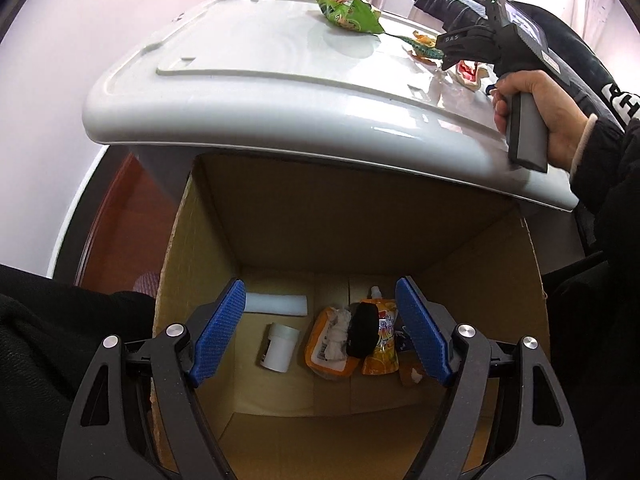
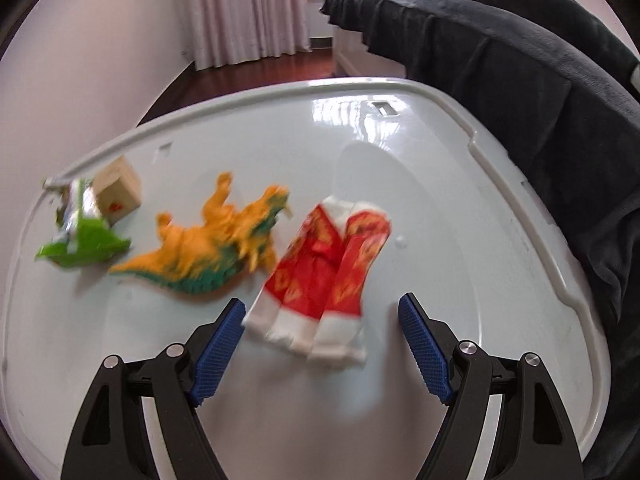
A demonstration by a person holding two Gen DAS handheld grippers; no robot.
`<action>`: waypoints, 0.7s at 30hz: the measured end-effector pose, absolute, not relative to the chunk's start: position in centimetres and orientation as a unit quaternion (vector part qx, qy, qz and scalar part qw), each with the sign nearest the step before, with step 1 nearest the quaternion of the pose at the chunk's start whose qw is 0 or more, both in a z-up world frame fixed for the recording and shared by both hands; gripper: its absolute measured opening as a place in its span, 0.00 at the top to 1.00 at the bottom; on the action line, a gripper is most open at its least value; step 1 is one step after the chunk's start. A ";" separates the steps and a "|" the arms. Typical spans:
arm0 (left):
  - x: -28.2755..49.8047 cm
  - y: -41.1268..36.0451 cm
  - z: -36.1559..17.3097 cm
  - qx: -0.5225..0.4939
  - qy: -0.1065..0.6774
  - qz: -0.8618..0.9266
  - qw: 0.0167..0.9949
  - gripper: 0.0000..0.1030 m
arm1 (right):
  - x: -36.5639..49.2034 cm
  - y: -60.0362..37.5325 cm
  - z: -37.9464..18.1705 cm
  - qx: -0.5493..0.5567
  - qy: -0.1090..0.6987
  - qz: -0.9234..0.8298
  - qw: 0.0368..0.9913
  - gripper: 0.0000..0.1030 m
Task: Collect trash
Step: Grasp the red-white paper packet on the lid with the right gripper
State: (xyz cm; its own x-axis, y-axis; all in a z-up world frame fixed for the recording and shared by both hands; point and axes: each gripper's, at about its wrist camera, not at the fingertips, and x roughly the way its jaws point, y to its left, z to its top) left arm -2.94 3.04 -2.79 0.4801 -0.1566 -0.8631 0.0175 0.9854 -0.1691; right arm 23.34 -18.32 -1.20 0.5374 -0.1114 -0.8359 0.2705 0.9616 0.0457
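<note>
My left gripper (image 1: 320, 300) hangs open and empty over a cardboard box (image 1: 188, 216). On the box floor lie a white bottle (image 1: 280, 346), an orange pouch (image 1: 330, 346) with crumpled tissue, a juice pouch (image 1: 380, 344) and a white foam strip (image 1: 276, 304). My right gripper (image 2: 322, 320) is open above the white lid (image 2: 460, 220). A red and white wrapper (image 2: 324, 276) lies just ahead of its jaws, untouched. In the left wrist view the right gripper (image 1: 448, 52) shows at the lid's far right, held by a hand (image 1: 532, 104). A green wrapper (image 2: 80, 240) lies at the lid's left.
An orange and green toy dinosaur (image 2: 216, 248) lies left of the red wrapper. A small beige box (image 2: 118, 194) sits behind the green wrapper (image 1: 348, 12). A dark padded garment (image 2: 520, 80) borders the lid's right side. Curtains (image 2: 248, 8) and dark wood floor lie beyond.
</note>
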 end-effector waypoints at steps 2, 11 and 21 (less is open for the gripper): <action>-2.9 3.1 -2.8 -0.068 0.508 -0.050 0.857 0.26 | 23.6 -18.5 -1.3 0.088 0.471 -0.115 0.870 0.26; -2.8 3.4 -3.2 -0.071 0.514 -0.044 0.854 0.26 | 23.2 -18.7 -1.0 0.090 0.464 -0.139 0.871 0.65; -3.1 3.4 -2.6 -0.067 0.496 -0.037 0.865 0.26 | 19.4 -19.4 -0.8 0.101 0.459 -0.112 0.876 0.72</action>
State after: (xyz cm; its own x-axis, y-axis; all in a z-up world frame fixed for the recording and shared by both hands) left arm -3.15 3.37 -2.63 0.5043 -0.1313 -0.8535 -0.0018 0.9882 -0.1531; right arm 19.45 -19.45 -0.76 0.5537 -0.1022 -0.8264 0.2885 0.9545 0.0752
